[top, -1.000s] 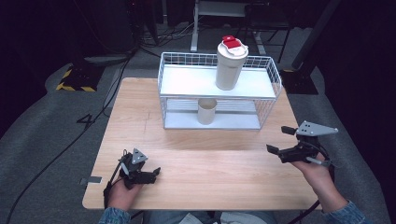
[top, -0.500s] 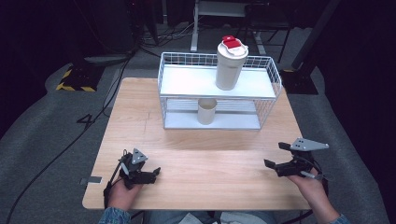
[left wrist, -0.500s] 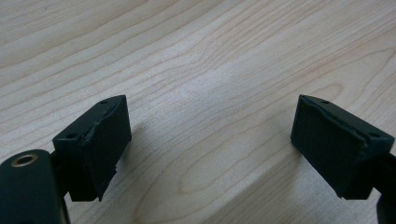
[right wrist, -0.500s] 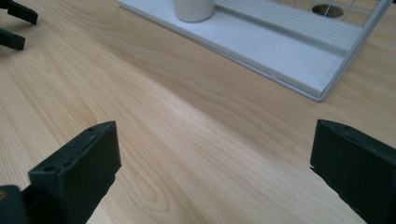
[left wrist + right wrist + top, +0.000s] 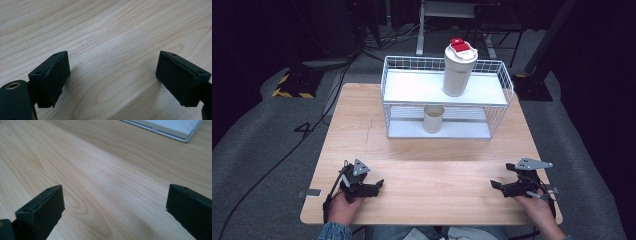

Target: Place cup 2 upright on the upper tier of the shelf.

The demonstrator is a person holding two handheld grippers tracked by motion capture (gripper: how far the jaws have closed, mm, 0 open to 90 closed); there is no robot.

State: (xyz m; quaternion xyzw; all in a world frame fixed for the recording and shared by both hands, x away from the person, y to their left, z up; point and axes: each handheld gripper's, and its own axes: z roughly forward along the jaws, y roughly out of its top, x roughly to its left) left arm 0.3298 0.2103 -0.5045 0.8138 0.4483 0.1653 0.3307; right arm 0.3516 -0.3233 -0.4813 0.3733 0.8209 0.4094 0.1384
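- Resting low at the near edge of the pale wooden counter [image 5: 412, 150], the left claw [image 5: 374, 186] is standing with its black jaws spread wide and nothing between them; in the left gripper view [image 5: 111, 75] bare wood grain is lying between the two pads.
- Sitting at the opposite near corner, the right claw [image 5: 498, 186] is likewise gaping and carrying nothing, its jaws framing bare wood in the right gripper view [image 5: 113, 212], with a corner of the rack's white base showing at the top right.
- Looking outward, the white two-tier wire shelf rack [image 5: 499, 80] is standing well apart from both claws, across the counter at its far middle.
- Standing upright on the rack's lower shelf, the small beige cylindrical cup [image 5: 433, 119] is lying straight ahead, slightly nearer the left claw than the right, its long axis vertical.
- Standing upright on the upper shelf, the tall cream tumbler with a red-and-white lid [image 5: 458, 67] is sitting right of the cup, roughly midway between the claws.
- Judging from this, either claw is needing a long forward reach; the lower cup is calling for a level approach under the upper shelf.
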